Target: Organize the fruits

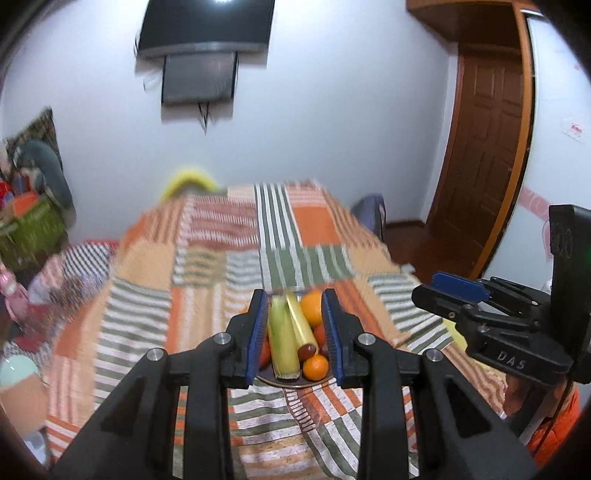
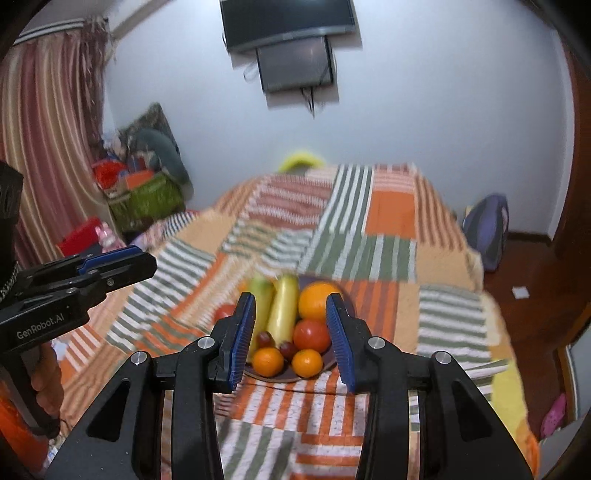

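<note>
A dark plate (image 2: pixel 284 376) of fruit sits on the striped patchwork bedspread (image 2: pixel 369 236). It holds a large orange (image 2: pixel 317 300), a red tomato (image 2: pixel 312 334), two small tangerines (image 2: pixel 268 361), grapes (image 2: pixel 264 338), a yellow banana-like fruit (image 2: pixel 283 310) and a green corn cob (image 2: pixel 260 299). My right gripper (image 2: pixel 291 314) is open and empty above the plate's near side. My left gripper (image 1: pixel 295 314) is open and empty, framing the same plate (image 1: pixel 280 382), corn (image 1: pixel 282 339) and orange (image 1: pixel 312 306). Each gripper shows in the other's view (image 1: pixel 461 291) (image 2: pixel 110 266).
A yellow object (image 2: pixel 301 158) lies at the bed's far end by the white wall. A TV (image 2: pixel 288 22) hangs above. Bags and clutter (image 2: pixel 144 192) stand left of the bed, a purple bag (image 2: pixel 487 225) on the right, a wooden door (image 1: pixel 487 147) beyond.
</note>
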Available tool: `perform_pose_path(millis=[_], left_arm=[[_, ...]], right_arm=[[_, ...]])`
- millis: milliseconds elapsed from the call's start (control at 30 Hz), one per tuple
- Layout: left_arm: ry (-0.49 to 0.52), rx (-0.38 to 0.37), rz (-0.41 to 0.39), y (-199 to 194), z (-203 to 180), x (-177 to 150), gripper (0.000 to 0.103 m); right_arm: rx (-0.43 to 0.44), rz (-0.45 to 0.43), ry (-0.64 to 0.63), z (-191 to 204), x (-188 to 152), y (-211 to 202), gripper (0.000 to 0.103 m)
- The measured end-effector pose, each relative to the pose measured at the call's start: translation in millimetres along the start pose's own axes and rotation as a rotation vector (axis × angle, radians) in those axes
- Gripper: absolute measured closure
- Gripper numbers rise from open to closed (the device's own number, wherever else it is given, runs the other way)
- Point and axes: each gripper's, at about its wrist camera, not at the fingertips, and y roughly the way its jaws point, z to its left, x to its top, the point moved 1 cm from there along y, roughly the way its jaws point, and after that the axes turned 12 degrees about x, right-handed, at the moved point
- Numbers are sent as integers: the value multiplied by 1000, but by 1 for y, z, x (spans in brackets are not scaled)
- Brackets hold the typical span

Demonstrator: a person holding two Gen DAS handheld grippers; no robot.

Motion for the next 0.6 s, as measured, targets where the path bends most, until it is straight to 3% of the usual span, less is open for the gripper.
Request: perform_pose_path(millis=[133, 233, 333, 500, 600], left_arm=[[-10, 6, -95, -52, 2, 8, 70], [-23, 24, -181, -92, 4, 10, 53], [-22, 32, -249, -127, 3, 9, 48], [-17, 40, -317, -162, 2, 7, 30], [-18, 45, -338, -177, 2, 3, 16]], right_arm=[[-7, -94, -39, 28, 9, -40, 66], [-12, -165, -72, 50, 12, -70, 65], [-17, -235, -96, 69, 13, -95, 57], [-23, -325, -113, 88, 12, -123, 45], [-36, -357, -117, 92, 10, -129, 32]])
